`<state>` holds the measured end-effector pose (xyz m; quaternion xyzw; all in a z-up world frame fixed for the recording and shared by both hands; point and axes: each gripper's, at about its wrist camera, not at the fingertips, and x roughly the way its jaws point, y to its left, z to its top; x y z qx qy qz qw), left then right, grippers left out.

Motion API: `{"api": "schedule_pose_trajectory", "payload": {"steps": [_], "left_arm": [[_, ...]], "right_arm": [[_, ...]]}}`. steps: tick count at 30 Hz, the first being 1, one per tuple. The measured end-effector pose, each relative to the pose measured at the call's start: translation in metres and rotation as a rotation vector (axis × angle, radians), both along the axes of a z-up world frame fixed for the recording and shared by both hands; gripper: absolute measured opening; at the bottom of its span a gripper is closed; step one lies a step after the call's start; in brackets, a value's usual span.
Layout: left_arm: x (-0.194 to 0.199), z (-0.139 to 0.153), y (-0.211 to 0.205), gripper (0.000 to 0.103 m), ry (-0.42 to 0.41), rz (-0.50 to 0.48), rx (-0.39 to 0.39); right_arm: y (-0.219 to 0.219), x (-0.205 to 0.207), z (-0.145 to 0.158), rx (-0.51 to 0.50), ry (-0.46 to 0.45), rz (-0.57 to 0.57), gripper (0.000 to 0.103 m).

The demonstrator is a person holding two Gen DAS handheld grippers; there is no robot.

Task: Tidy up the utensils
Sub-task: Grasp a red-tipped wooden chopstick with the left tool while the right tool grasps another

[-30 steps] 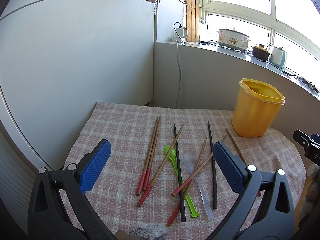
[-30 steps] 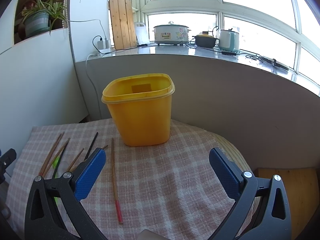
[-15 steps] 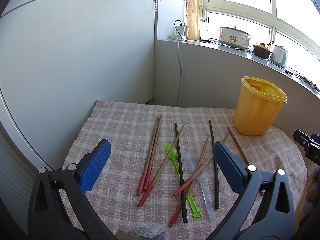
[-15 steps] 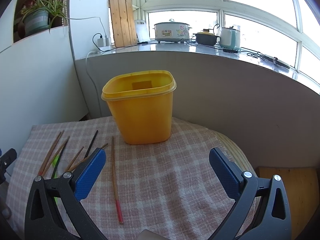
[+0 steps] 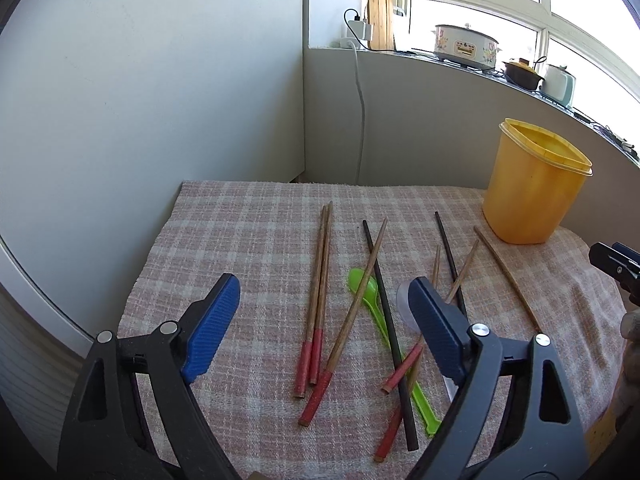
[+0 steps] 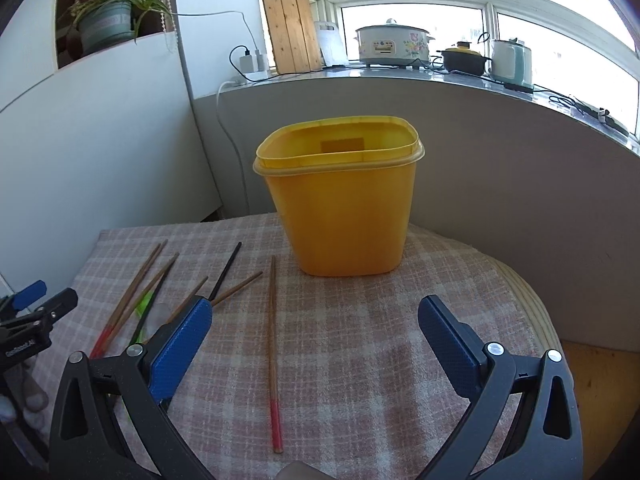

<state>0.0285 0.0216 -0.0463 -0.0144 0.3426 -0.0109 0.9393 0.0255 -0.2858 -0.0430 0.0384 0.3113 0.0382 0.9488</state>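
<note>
Left tool (image 5: 324,312) spread wide, holding nothing, hovering over the checked cloth (image 5: 248,240) on the counter. Straight ahead between its fingers: paired red-tipped chopsticks (image 5: 318,300), side by side. Just right of those, a crossed heap of a green spoon (image 5: 370,300), a black chopstick (image 5: 386,312) and more red-tipped sticks. Partly hidden behind its right finger, a clear spoon (image 5: 402,302). Right tool (image 6: 314,344) also wide and bare. Directly in front of it, upright on the cloth, the yellow container (image 6: 340,204); ahead near its left finger, a lone chopstick (image 6: 273,344).
</note>
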Motion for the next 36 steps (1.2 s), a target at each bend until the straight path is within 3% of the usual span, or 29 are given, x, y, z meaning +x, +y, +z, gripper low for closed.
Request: {"api": "schedule_pose_trajectory", "payload": {"steps": [2, 6, 13, 15, 19, 24, 31, 36], "left_arm": [[0.003, -0.003, 0.005, 0.081, 0.013, -0.011, -0.011], [0.010, -0.009, 0.012, 0.062, 0.047, -0.047, -0.035], [0.032, -0.014, 0.008, 0.041, 0.135, -0.197, -0.111], [0.043, -0.016, 0.005, 0.034, 0.178, -0.241, -0.142], [0.062, -0.027, 0.000, 0.025, 0.241, -0.275, -0.126], [0.076, -0.037, -0.003, 0.023, 0.319, -0.305, -0.099], [0.090, -0.050, -0.017, 0.019, 0.385, -0.338, 0.002], [0.101, -0.062, -0.021, 0.011, 0.425, -0.340, -0.007]], "right_arm": [[0.005, 0.006, -0.006, 0.001, 0.025, 0.020, 0.094], [0.012, 0.014, -0.017, -0.006, 0.083, 0.054, 0.078], [0.032, 0.026, -0.028, -0.055, 0.154, 0.167, 0.069], [0.036, 0.031, -0.032, -0.056, 0.182, 0.196, 0.062], [0.040, 0.046, -0.041, -0.073, 0.237, 0.233, 0.051], [0.035, 0.062, -0.058, -0.059, 0.328, 0.246, 0.034], [0.037, 0.077, -0.075, -0.055, 0.410, 0.263, 0.025], [0.038, 0.081, -0.078, -0.070, 0.421, 0.263, 0.019]]}}
